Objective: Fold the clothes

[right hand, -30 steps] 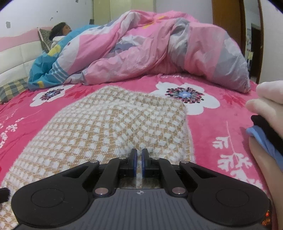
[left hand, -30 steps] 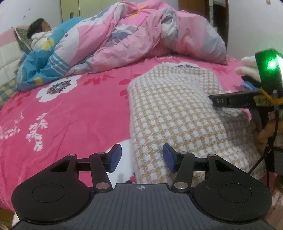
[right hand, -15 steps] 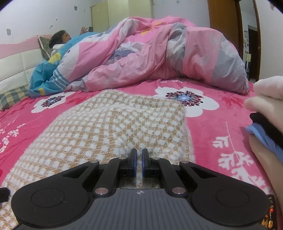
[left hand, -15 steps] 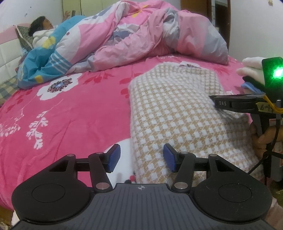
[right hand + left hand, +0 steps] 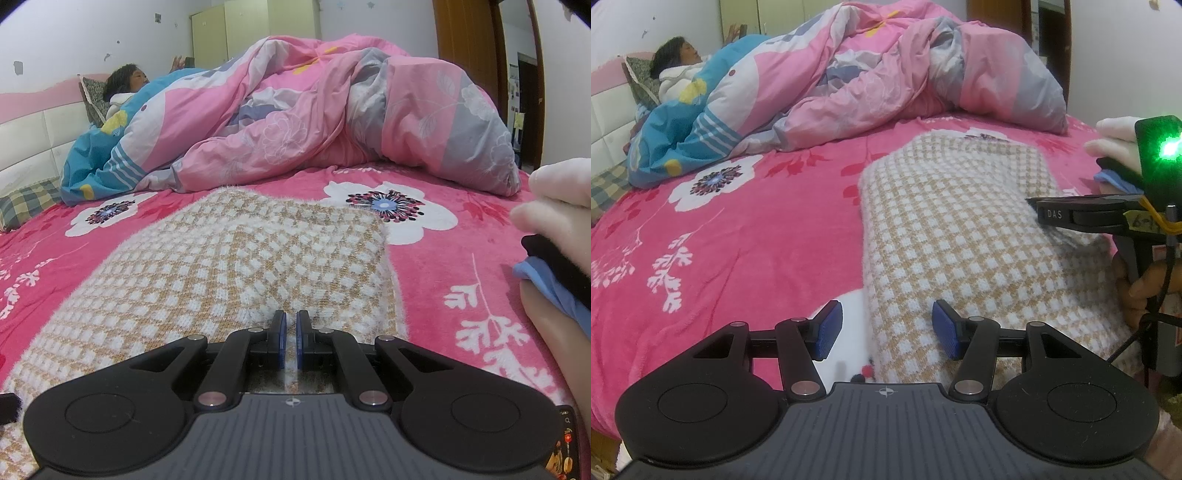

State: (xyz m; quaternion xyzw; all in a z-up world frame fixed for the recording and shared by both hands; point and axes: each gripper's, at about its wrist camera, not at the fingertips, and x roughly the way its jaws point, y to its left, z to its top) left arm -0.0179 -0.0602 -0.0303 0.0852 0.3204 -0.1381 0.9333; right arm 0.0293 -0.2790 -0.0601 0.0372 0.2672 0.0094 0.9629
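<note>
A tan and white checked knit garment point(image 5: 964, 236) lies folded flat on the pink floral bedspread point(image 5: 746, 236); it also shows in the right wrist view point(image 5: 229, 266). My left gripper point(image 5: 886, 328) is open and empty, its blue pads straddling the garment's near left edge just above it. My right gripper point(image 5: 291, 338) has its jaws nearly together over the garment's near right part; no fabric shows between the pads. The right gripper's body point(image 5: 1100, 214) shows at the right of the left wrist view.
A rumpled pink, grey and blue quilt point(image 5: 332, 110) is heaped across the far side of the bed, with a person point(image 5: 125, 79) lying under it at the headboard. A stack of folded clothes point(image 5: 557, 236) sits at the right edge.
Both grippers have risen slightly and tilted up, so more of the room shows. The garment has not moved and neither gripper's opening has changed.
</note>
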